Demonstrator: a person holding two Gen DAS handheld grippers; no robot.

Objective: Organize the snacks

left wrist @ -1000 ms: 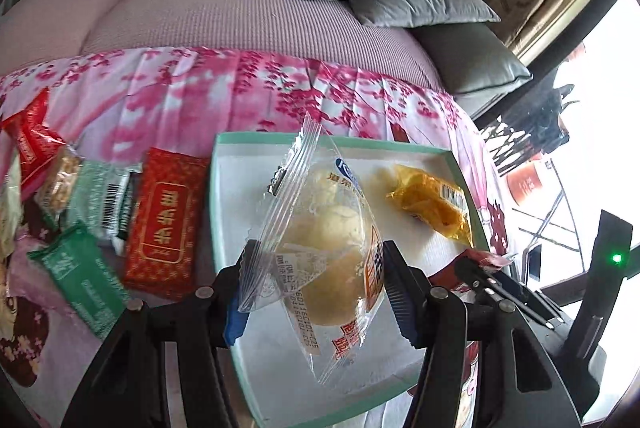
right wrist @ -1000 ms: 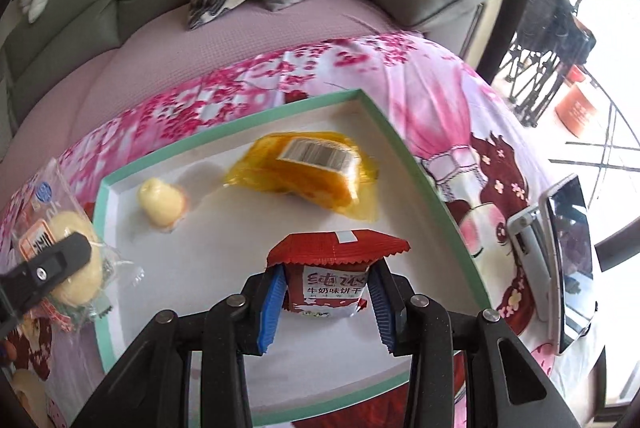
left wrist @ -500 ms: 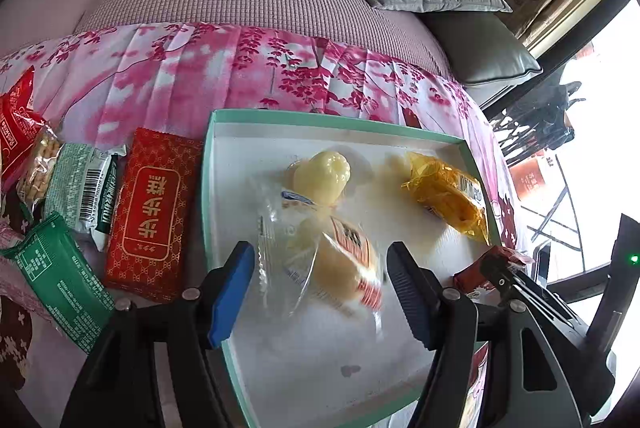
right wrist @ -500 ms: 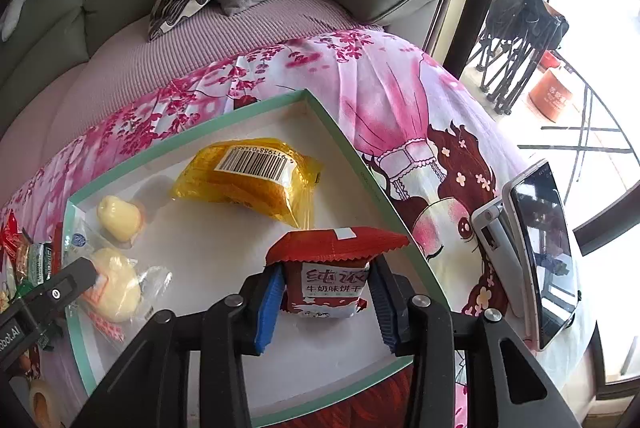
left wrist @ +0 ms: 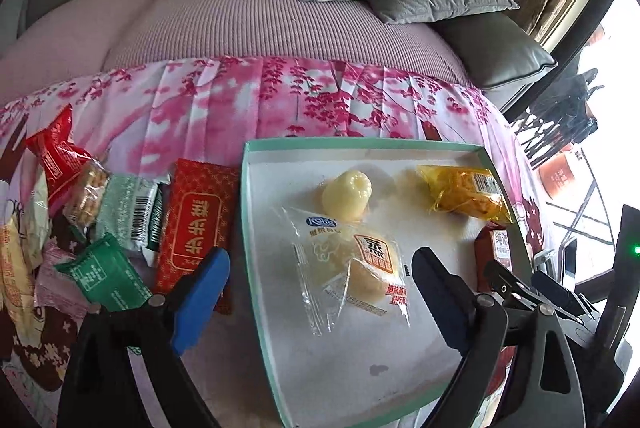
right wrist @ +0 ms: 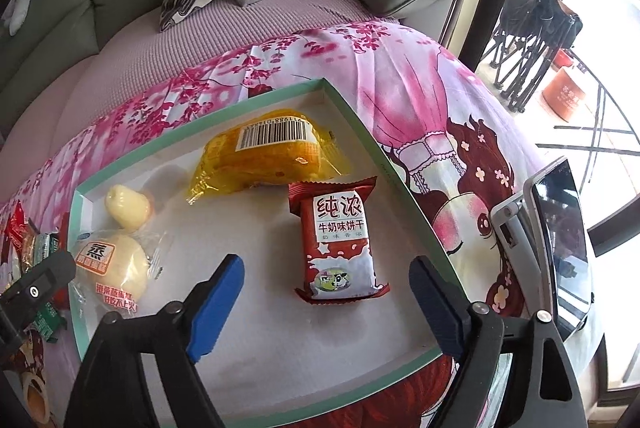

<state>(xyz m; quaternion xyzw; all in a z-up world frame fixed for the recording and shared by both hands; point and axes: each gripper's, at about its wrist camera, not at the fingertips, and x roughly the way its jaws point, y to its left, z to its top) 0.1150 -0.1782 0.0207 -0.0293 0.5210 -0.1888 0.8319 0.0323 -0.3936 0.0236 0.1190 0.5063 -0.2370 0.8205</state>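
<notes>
Two close downward views, shared tray (left wrist: 256, 268)

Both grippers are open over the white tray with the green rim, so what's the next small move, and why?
Probably lift the left gripper off the tray and swing it left to the red rectangular packet. Both jaws have just been opening; the clear-wrapped bun and the red milk-biscuit packet under the right gripper lie released on the tray, while several packets remain on the pink floral cloth.

The tray (right wrist: 394, 183) lies on the table (right wrist: 440, 115), in front of the sofa (left wrist: 240, 15). In it lie four snacks: biscuit pack (right wrist: 340, 240) at right, bun (right wrist: 112, 268) at left. Other packets (left wrist: 120, 220) lie left of the tray.
</notes>
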